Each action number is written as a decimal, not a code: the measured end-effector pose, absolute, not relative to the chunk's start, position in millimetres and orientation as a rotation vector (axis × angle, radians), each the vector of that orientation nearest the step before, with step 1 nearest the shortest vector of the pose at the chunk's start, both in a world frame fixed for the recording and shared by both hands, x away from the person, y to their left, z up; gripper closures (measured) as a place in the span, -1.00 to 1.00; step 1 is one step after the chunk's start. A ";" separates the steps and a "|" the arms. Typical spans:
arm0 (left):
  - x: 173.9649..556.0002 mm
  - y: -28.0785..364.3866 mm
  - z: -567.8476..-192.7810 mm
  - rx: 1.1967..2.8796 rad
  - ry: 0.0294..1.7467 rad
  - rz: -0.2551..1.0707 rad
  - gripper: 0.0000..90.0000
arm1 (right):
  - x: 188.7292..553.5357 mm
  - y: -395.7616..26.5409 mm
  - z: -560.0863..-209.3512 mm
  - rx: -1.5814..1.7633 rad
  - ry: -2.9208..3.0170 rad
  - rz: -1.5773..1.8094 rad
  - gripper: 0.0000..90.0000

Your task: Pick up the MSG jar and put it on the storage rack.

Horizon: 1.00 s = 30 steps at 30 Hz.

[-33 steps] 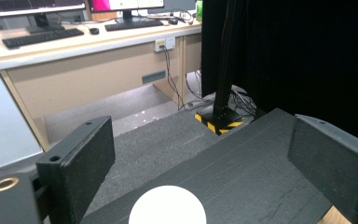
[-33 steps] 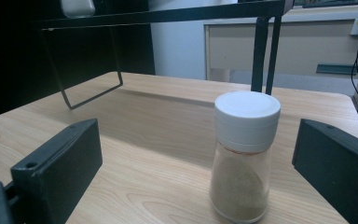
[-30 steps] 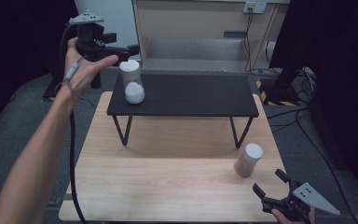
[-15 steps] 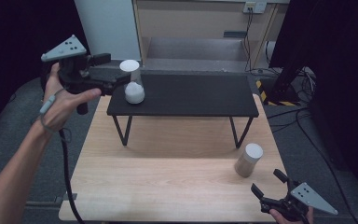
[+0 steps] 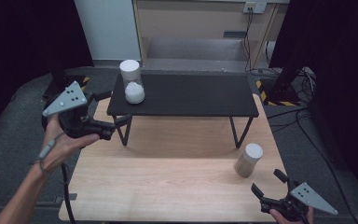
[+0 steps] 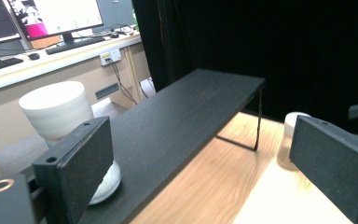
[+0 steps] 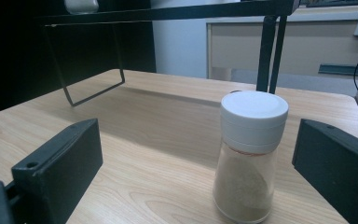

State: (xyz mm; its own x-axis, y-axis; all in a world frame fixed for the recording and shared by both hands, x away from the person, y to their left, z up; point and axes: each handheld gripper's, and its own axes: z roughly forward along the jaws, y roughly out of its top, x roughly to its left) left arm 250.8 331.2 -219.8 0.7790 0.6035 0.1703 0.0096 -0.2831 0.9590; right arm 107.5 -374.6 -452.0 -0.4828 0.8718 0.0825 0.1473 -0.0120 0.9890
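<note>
A clear jar with a white lid and white contents (image 5: 132, 82) stands on the left end of the black shelf (image 5: 191, 95); the left gripper view has it (image 6: 56, 112) beside the left jaw. My left gripper (image 5: 116, 108) hangs open and empty off the shelf's left front corner, lower than the jar and apart from it. A second white-lidded jar of tan powder (image 5: 248, 159) stands on the wooden table (image 5: 168, 186) at the right. My right gripper (image 5: 266, 182) stays open just in front of it, the jar (image 7: 251, 154) a little beyond the jaws and untouched.
The shelf stands on thin black metal legs (image 5: 237, 133) across the back half of the table. Dark curtains hang on both sides. Cables (image 5: 303, 116) lie on the floor at the right. A light wooden cabinet (image 5: 200, 23) is behind the shelf.
My left gripper has come down and back to the left, away from the white jar on the shelf. That jar stays in place. The right gripper has kept still.
</note>
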 end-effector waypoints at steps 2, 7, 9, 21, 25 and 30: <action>246.6 330.5 -227.7 1.784 0.472 0.625 -0.89 | 107.3 -374.5 -452.1 1.069 1.665 1.547 -0.96; 239.1 336.0 -253.7 1.758 0.488 0.599 -0.87 | 107.3 -374.9 -452.0 1.069 1.666 1.547 -0.96; 236.6 338.7 -264.8 1.755 0.500 0.593 -0.87 | 107.5 -374.8 -452.1 1.068 1.667 1.548 -0.96; 218.8 348.4 -317.7 1.777 0.567 0.610 -0.87 | 107.4 -374.2 -452.0 1.069 1.667 1.545 -0.96; 212.9 352.9 -335.0 1.772 0.596 0.607 -0.87 | 107.5 -374.4 -452.1 1.070 1.667 1.545 -0.96; 206.9 356.7 -351.5 1.763 0.623 0.603 -0.87 | 107.5 -374.0 -452.0 1.071 1.667 1.543 -0.96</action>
State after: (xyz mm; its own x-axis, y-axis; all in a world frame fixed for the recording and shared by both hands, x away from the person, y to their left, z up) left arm 206.9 356.7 -351.5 0.7304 0.6773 0.0884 0.1101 -0.2444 0.9634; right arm 107.5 -374.0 -452.0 -0.4792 0.8738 0.0826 0.1500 -0.0112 0.9886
